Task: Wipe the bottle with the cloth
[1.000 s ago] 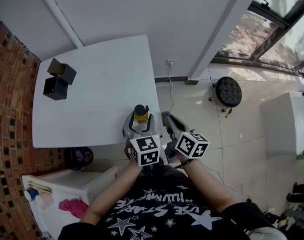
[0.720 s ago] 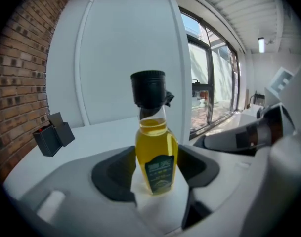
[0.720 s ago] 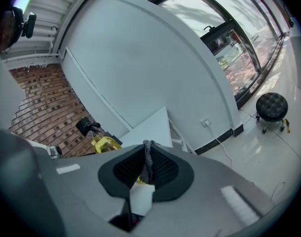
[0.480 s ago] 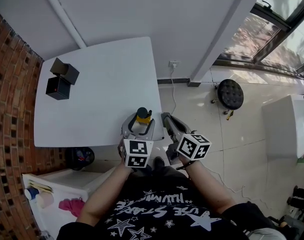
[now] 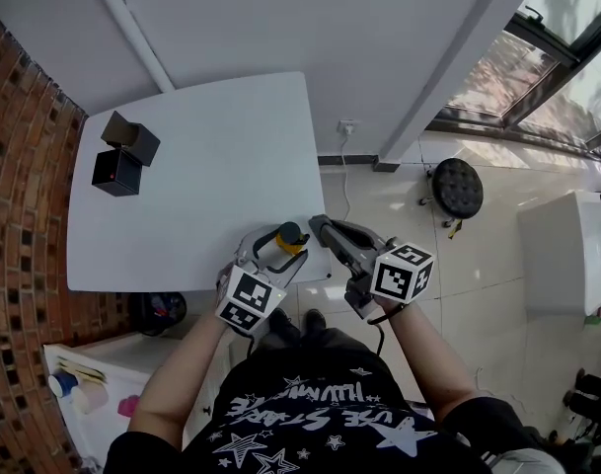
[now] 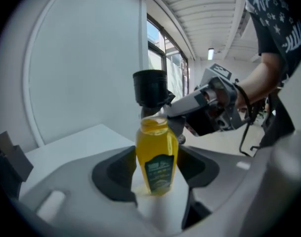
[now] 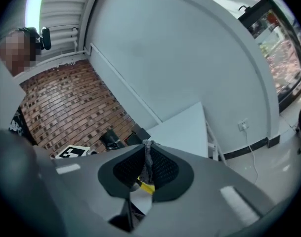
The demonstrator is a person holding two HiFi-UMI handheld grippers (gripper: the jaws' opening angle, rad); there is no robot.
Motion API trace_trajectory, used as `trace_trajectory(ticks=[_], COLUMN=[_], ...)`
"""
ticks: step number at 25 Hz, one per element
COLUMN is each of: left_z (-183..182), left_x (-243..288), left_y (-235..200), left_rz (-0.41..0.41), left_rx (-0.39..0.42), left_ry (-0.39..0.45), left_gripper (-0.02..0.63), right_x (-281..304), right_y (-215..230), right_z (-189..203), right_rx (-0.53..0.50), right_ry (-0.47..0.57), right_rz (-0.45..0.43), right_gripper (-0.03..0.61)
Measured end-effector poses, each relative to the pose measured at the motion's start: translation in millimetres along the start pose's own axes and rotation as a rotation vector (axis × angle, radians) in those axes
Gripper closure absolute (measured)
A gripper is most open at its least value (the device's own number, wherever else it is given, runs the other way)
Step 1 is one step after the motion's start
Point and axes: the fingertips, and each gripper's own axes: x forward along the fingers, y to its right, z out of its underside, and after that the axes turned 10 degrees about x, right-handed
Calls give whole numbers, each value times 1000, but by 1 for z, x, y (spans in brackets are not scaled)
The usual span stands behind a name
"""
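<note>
A bottle (image 6: 156, 154) of yellow liquid with a black cap (image 5: 289, 233) stands between the pads of my left gripper (image 6: 156, 177), which is shut on its sides. In the head view this left gripper (image 5: 280, 243) holds the bottle (image 5: 292, 246) over the near right edge of the white table (image 5: 182, 166). My right gripper (image 7: 148, 169) is shut on a thin grey cloth (image 7: 147, 154). Its tips (image 5: 318, 227) lie right beside the bottle's cap. Seen from the left gripper view, the right gripper (image 6: 176, 113) reaches in at the bottle's neck.
Two black boxes (image 5: 122, 156) sit at the table's far left, next to a brick wall (image 5: 24, 166). Right of the table the floor holds a black stool (image 5: 456, 186) and a white cabinet (image 5: 576, 255). A cable hangs from a wall socket (image 5: 347, 126).
My left gripper has rolled, its marker cube swinging down and left with the bottle still in it. The right gripper has risen and closed in on the bottle's cap.
</note>
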Motion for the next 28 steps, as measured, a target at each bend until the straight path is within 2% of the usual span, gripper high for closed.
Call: trace_trajectory(ticks=[4, 9, 12, 16, 19, 28], left_z=[3, 5, 5, 4, 2, 4], left_x=[-4, -9, -11, -11, -12, -20], left_y=[1, 5, 6, 7, 8, 2], left_rz=[75, 198, 256, 312, 318, 252], left_rx=[25, 74, 90, 93, 100, 87], left_ry=[16, 48, 67, 90, 102, 118], left_gripper=[359, 360, 360, 360, 359, 336], right_x=[12, 25, 27, 26, 26, 37], right_y=[-21, -33, -32, -21, -10, 25], right_z=[2, 4, 7, 16, 26, 51], right_rx=[-30, -10, 18, 53, 80, 127], right_ry=[-82, -106, -110, -109, -114, -150], right_rz=[-87, -150, -153, -116, -90, -10], right_gripper=[543, 543, 543, 543, 543, 543])
